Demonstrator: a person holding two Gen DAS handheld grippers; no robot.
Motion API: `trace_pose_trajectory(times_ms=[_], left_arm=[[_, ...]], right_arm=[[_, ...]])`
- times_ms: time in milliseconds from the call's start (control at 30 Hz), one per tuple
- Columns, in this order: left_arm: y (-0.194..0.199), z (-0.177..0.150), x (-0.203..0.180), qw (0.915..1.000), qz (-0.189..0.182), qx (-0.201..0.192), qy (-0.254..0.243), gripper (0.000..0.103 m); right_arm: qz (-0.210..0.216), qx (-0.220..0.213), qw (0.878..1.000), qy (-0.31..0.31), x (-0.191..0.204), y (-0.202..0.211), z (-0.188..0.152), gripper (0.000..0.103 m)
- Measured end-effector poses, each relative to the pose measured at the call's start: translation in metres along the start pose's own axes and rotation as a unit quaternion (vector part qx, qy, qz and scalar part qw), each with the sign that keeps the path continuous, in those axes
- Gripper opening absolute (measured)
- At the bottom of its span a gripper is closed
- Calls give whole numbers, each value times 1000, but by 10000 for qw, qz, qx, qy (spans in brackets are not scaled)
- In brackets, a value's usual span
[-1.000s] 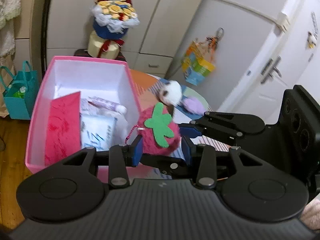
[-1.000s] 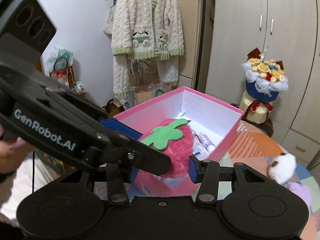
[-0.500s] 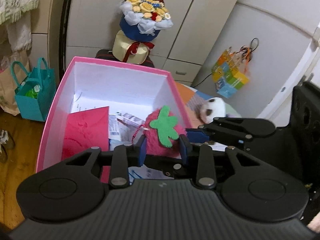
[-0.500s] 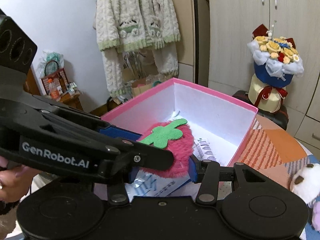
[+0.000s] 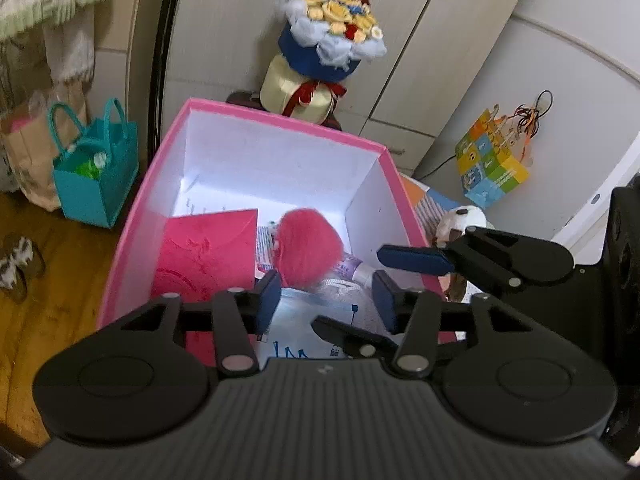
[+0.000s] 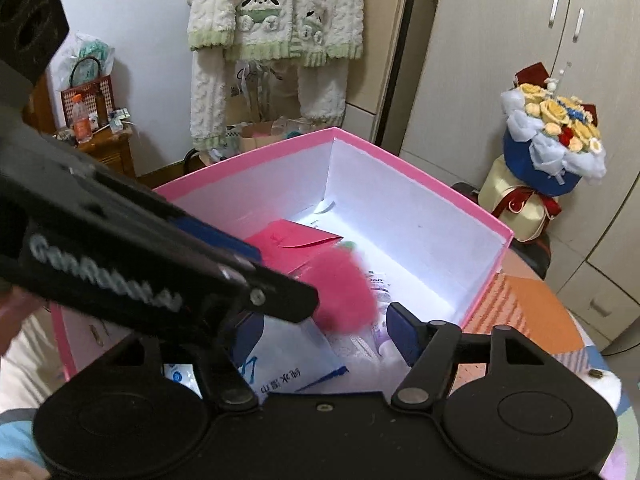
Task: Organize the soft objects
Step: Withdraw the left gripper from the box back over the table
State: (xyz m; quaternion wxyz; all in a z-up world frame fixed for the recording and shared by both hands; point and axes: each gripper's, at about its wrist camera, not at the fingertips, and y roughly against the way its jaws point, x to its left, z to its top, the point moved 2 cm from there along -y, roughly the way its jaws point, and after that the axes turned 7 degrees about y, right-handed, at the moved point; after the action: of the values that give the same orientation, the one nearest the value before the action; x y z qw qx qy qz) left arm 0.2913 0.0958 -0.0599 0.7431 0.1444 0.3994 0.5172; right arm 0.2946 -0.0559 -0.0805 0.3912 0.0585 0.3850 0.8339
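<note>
**Both grippers parting above the pink box, plush loose inside**

The left gripper (image 5: 326, 300) hangs over the near end of the pink box (image 5: 280, 118), its jaws opening with nothing pressed between the blue pads; the pink plush (image 5: 308, 248) lies just beyond its tips at twelve o'clock, free of both fingers; the right gripper (image 6: 324, 330) has its jaws opening too, and the plush (image 6: 346, 294) sits past its pads at about twelve o'clock, blurred, with no pad on it; in the left view one right-gripper finger (image 5: 414, 258) crosses at three o'clock over the box's right wall.

In the right view the left gripper's body covers the frame from nine to seven o'clock, hiding the box's near left corner; the plush's green leaf is a sliver only; print on the white packets (image 5: 320, 316) under it is too small to read; a white soft toy (image 5: 460, 220) outside the box is half hidden behind the right gripper.

The plush rests inside the box on the packets, beside a red envelope (image 5: 204, 252); the box stands on a patterned table (image 6: 528, 308); at twelve o'clock in the left view a flower bouquet (image 5: 332, 36) before pale cupboards, a teal bag (image 5: 94, 172) on wooden floor at nine; a knitted cardigan (image 6: 276, 12) hangs at twelve in the right view.
</note>
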Motion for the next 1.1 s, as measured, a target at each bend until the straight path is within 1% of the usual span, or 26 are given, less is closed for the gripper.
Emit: trace_pose_trajectory(times_ms=[100, 233, 433, 567, 767, 867, 933, 1067, 1100], left_arm=[[16, -3, -4, 9998, -28, -128, -115, 58], [40, -9, -12, 9991, -91, -288, -298, 60], [73, -19, -33, 9966, -172, -421, -690, 62], [93, -28, -47, 9947, -347, -368, -901, 62], [115, -40, -72, 9912, -687, -207, -1110, 64], [125, -49, -88, 9886, -738, -236, -1293, 66], [130, -55, -101, 9865, -756, -257, -1432, 68], [132, -66, -129, 9806, -853, -202, -1752, 72], [131, -68, -137, 9791, -888, -174, -1822, 74]], right_arm=[[-1, -76, 10000, 21, 4, 12, -3, 74], [-147, -109, 9998, 51, 10, 29, -6, 75], [-159, -380, 9991, 83, 18, 67, -13, 76], [-235, -487, 9985, 115, 22, 92, -17, 76], [-392, -455, 9981, 114, 27, 127, -29, 79], [-482, -461, 9977, 72, 26, 144, -39, 81], [-559, -480, 9973, 41, 23, 156, -46, 84], [-594, -493, 9970, -76, 14, 182, -69, 85], [-592, -502, 9969, -120, 10, 188, -76, 86]])
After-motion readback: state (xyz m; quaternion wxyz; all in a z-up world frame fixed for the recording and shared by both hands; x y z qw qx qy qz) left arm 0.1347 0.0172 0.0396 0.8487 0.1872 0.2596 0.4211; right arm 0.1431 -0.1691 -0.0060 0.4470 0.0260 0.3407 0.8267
